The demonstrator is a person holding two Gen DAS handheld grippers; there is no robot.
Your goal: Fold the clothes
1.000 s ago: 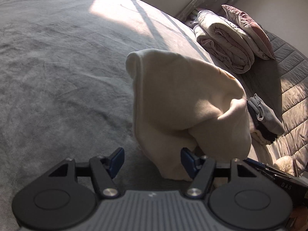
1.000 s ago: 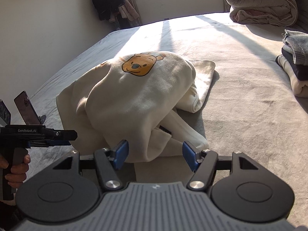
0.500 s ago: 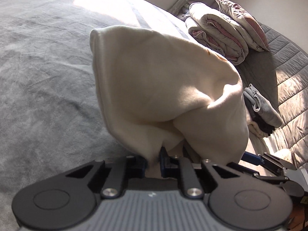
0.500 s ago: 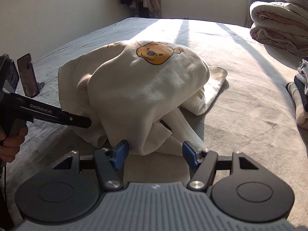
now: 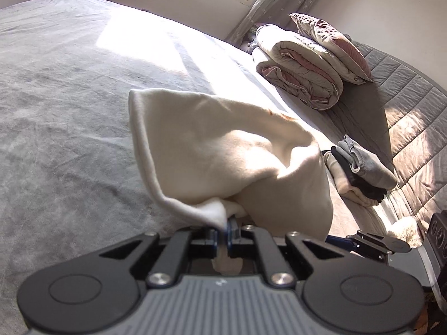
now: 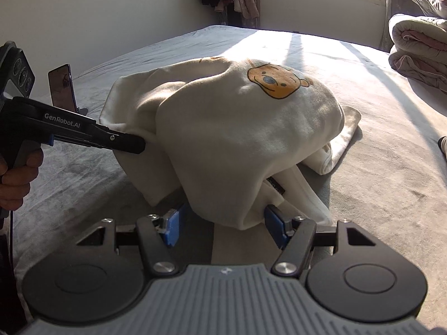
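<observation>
Pinching a fold of cloth between its blue pads, the left claw (image 5: 226, 230) is closed tight on an edge of the cream fleece sweatshirt with the orange bear face (image 6: 237, 139), so that side of the garment hangs off the bed rather than lying slack. The right claw (image 6: 220, 223) is spread wide, its pads either side of the near hem, gripping nothing; it looks placed to take a second hold. The sweatshirt sits bunched in a rumpled mound near the middle of the grey plush bed cover (image 5: 69, 111), one sleeve trailing out behind. Two spaced holds would let the cloth be pulled flat before creasing. Beyond it, a small stack of folded clothes (image 5: 360, 173) rests by the quilted headboard, near a rolled beige duvet (image 5: 299, 75).
</observation>
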